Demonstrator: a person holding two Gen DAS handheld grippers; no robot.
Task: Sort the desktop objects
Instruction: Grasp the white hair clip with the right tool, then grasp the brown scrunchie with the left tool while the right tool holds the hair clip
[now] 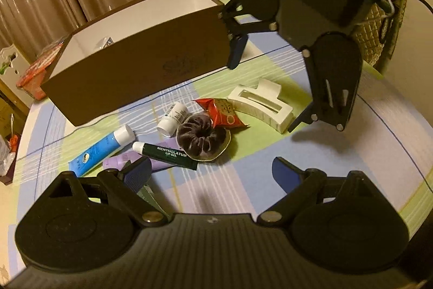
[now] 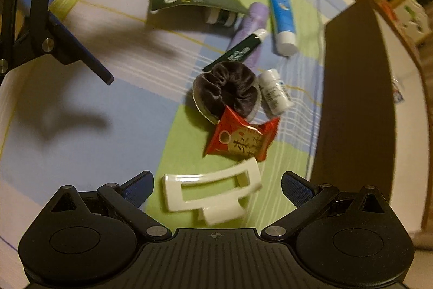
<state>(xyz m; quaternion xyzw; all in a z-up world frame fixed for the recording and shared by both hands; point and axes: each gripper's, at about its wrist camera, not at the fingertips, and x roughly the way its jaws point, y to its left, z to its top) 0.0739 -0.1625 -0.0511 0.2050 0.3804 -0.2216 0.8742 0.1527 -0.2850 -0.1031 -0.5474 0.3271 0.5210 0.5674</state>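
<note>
Right hand-held gripper [image 2: 216, 190] spread wide, empty, low centre of right view, straddling white hair claw [image 2: 213, 194], likely lining up grasp. Left hand-held gripper [image 1: 212, 175] also spread, empty. Clutter on tabletop [image 1: 351, 167]; brown box [image 1: 140, 72] upper left, contents unclear.

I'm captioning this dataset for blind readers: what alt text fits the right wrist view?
An open right gripper hovers just behind a white hair claw clip on a pastel checked tablecloth. Beyond lie a red snack packet, a dark scrunchie and small tubes, with a brown box at right.

Two wrist fisheyes, low over table [image 1: 351, 153], facing, sharing clutter
</note>
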